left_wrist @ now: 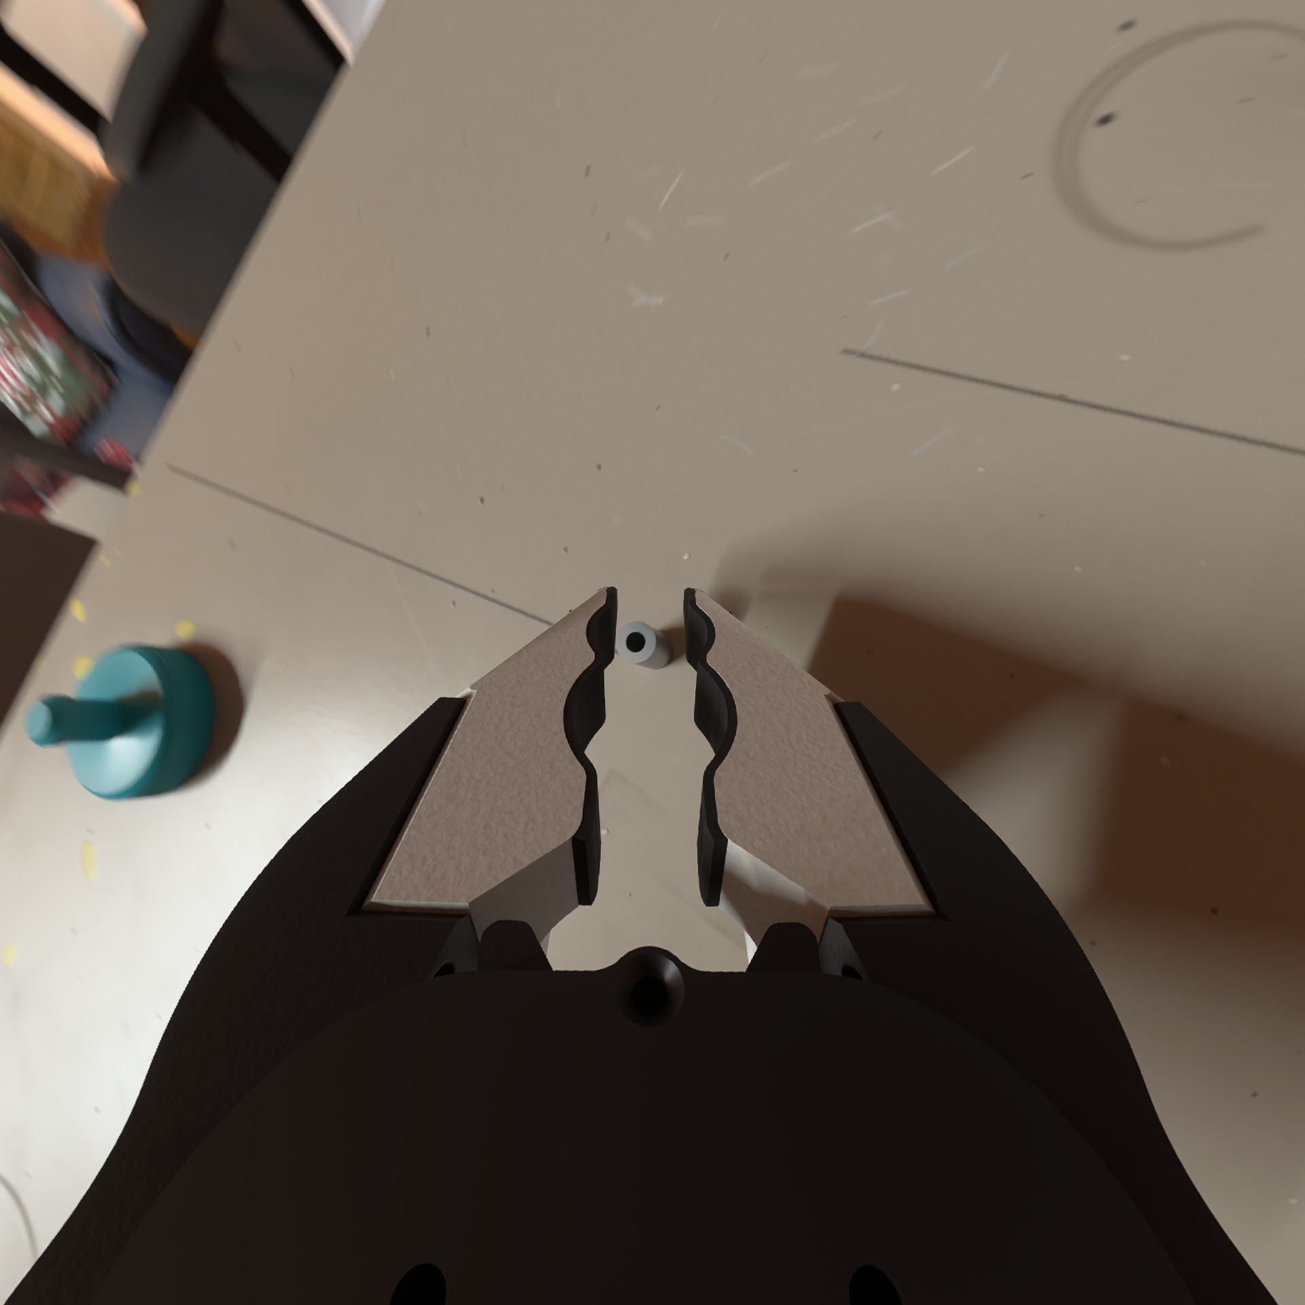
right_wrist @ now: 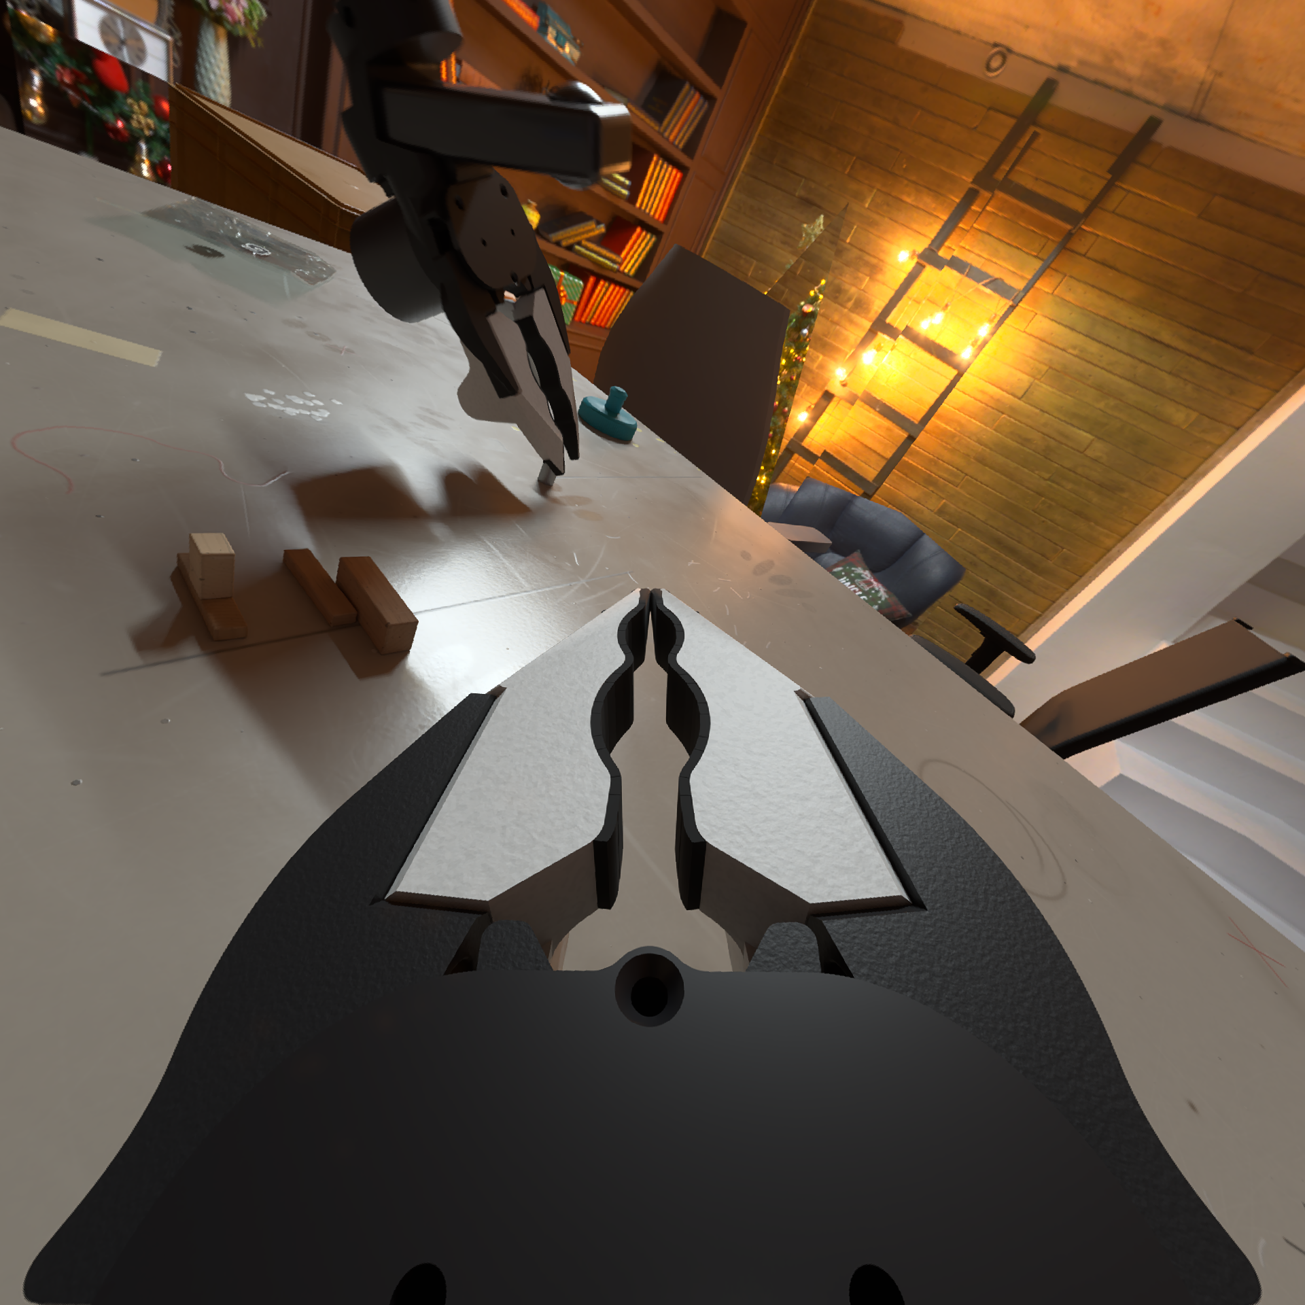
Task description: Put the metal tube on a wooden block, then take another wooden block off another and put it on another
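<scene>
Closest up is the left gripper (left_wrist: 650,600), pointing down at the table (left_wrist: 706,318) with its fingers apart. Between the fingertips stands the metal tube (left_wrist: 641,644), a small grey cylinder upright on the table with its open end facing up. It sits nearer the left finger; can't tell if it touches. From the right wrist view the left gripper (right_wrist: 558,462) hangs tilted over the tube (right_wrist: 546,477), whose lower end peeks out below the tips.

Taking the tube as the landmark — a teal knob thing (left_wrist: 134,720) sits well off to the side near the table edge, and in the right wrist view that teal piece (right_wrist: 609,415) is just behind the tube.

The blocks are on the opposite side from the teal piece, well apart from the tube: a flat plank (right_wrist: 208,600) with a pale cube (right_wrist: 212,563) on it, then a thin block (right_wrist: 318,586) and a thicker block (right_wrist: 378,604) lying side by side.

The right gripper (right_wrist: 648,597) is well back from the tube, fingers pressed together at the tips, holding nothing — just hanging over bare table (right_wrist: 212,777).
</scene>
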Action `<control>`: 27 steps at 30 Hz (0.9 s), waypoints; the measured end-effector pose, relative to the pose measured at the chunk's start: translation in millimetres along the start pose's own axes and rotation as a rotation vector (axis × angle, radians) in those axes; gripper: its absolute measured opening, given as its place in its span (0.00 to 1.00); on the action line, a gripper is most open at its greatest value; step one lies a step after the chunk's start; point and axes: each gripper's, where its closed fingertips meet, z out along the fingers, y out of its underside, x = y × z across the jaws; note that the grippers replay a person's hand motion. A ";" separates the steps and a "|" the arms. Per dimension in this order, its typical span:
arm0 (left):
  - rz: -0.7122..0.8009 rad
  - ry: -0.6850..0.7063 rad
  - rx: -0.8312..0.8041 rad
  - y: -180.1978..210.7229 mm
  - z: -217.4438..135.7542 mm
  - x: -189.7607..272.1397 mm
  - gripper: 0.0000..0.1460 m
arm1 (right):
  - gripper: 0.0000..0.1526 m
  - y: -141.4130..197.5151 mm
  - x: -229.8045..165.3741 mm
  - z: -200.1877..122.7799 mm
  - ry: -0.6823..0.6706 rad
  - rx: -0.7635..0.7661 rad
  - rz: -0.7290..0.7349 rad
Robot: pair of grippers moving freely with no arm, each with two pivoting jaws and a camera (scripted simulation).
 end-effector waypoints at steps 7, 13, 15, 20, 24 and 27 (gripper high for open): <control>0.182 -0.082 0.219 -10.9 -35.5 3.4 0.13 | 0.00 0.5 -1.6 0.8 -0.005 -0.008 -0.011; 0.049 -0.006 0.250 -3.4 -45.4 -6.8 0.13 | 0.00 1.3 -3.1 1.6 -0.012 -0.016 -0.017; 0.008 0.013 0.200 1.9 -37.4 -12.0 0.13 | 0.00 1.7 -4.3 2.1 -0.017 -0.021 -0.027; -0.083 0.156 0.128 3.3 -19.0 -6.3 0.27 | 0.00 2.1 -6.5 2.5 -0.025 -0.026 -0.041; -0.079 0.190 0.090 6.0 -11.3 -4.3 0.30 | 0.00 2.2 -6.7 2.6 -0.027 -0.028 -0.041; -0.087 0.215 0.057 9.3 -7.2 -2.4 0.30 | 0.00 2.3 -6.9 2.7 -0.028 -0.029 -0.043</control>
